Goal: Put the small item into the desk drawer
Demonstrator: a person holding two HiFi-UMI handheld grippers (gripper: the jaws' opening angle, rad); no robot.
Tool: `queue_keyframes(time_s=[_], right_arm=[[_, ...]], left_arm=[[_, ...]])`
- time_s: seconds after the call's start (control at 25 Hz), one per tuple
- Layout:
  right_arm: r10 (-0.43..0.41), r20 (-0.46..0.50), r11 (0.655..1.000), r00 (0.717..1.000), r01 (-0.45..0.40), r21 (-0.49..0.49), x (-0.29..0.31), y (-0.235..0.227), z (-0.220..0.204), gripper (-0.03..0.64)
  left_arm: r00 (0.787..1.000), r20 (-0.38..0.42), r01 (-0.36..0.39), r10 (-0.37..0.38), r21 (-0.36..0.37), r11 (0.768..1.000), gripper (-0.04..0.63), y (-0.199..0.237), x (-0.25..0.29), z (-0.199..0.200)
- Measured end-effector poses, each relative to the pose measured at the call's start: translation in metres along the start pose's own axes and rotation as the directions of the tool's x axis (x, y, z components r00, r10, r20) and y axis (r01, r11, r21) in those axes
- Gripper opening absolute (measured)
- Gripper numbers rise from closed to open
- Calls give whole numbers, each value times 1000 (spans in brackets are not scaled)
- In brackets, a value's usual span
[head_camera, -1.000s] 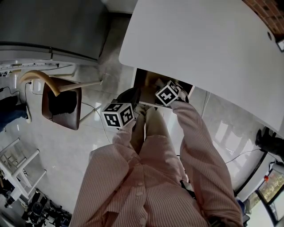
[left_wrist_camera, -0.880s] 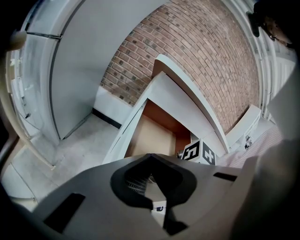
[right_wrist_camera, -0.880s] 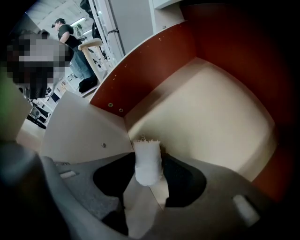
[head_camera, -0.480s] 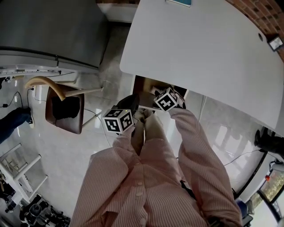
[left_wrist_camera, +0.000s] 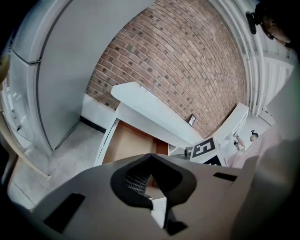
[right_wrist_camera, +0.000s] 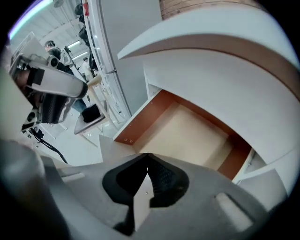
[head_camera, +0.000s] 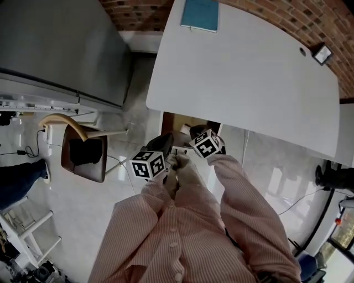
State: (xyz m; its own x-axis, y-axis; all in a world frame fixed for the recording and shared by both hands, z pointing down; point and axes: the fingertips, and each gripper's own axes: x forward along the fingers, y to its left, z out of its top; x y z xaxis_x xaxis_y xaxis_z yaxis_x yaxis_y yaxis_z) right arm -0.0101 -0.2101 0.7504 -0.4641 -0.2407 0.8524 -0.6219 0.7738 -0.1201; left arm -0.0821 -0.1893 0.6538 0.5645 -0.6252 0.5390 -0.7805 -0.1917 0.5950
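Note:
Under the white desk (head_camera: pixel 243 72) the wooden drawer (head_camera: pixel 180 122) stands pulled out, and its pale floor (right_wrist_camera: pixel 187 136) looks bare. No small item shows in any view. My left gripper (head_camera: pixel 163 143) hovers at the drawer's front left corner. In the left gripper view its jaws (left_wrist_camera: pixel 150 155) meet at the tips with nothing seen between them. My right gripper (head_camera: pixel 197 133) is over the drawer's front edge. Its jaws (right_wrist_camera: pixel 146 155) have come together and I see nothing between the pads. The right gripper's marker cube (left_wrist_camera: pixel 204 150) shows beside the drawer (left_wrist_camera: pixel 129 145).
A teal book (head_camera: pixel 200 14) lies at the desk's far edge and a small dark object (head_camera: pixel 321 53) at its far right corner. A wooden chair (head_camera: pixel 83 152) stands left of me beside a grey cabinet (head_camera: pixel 55 44). The wall behind is brick.
The head view has swung up, so more of the desk top and the brick wall shows. Both grippers stay at the drawer front, a little nearer my body.

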Motion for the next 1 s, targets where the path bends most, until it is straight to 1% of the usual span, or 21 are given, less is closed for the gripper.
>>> queue_keyframes(time_s=[0.08, 0.24, 0.4, 0.52, 0.64, 0.8, 1.0], right_arm=[[0, 38, 1000, 999, -1, 23, -15, 1, 5, 8], [-2, 94, 999, 996, -3, 46, -42, 6, 9, 6], [-50, 166, 996, 985, 36, 83, -72, 5, 17, 6], [-69, 224, 990, 972, 39, 133, -97, 6, 27, 6], [-80, 297, 983, 951, 27, 179, -118, 7, 38, 6], [-95, 393, 973, 915, 3, 230, -148, 7, 54, 6], [-119, 483, 965, 868, -13, 261, -183, 2, 69, 6]], left_arm=[[1000, -1, 14, -14, 27, 1000, -2, -9, -3, 5], [999, -27, 47, -45, 98, 994, -2, -24, -11, 11], [998, -6, 63, -62, 138, 988, -2, -36, -22, 24], [997, 12, 69, -72, 166, 984, -2, -43, -32, 33], [996, 37, 77, -85, 191, 979, -2, -50, -42, 44], [992, 69, 86, -105, 236, 968, -2, -61, -51, 59], [984, 125, 90, -129, 275, 957, -2, -75, -65, 80]])
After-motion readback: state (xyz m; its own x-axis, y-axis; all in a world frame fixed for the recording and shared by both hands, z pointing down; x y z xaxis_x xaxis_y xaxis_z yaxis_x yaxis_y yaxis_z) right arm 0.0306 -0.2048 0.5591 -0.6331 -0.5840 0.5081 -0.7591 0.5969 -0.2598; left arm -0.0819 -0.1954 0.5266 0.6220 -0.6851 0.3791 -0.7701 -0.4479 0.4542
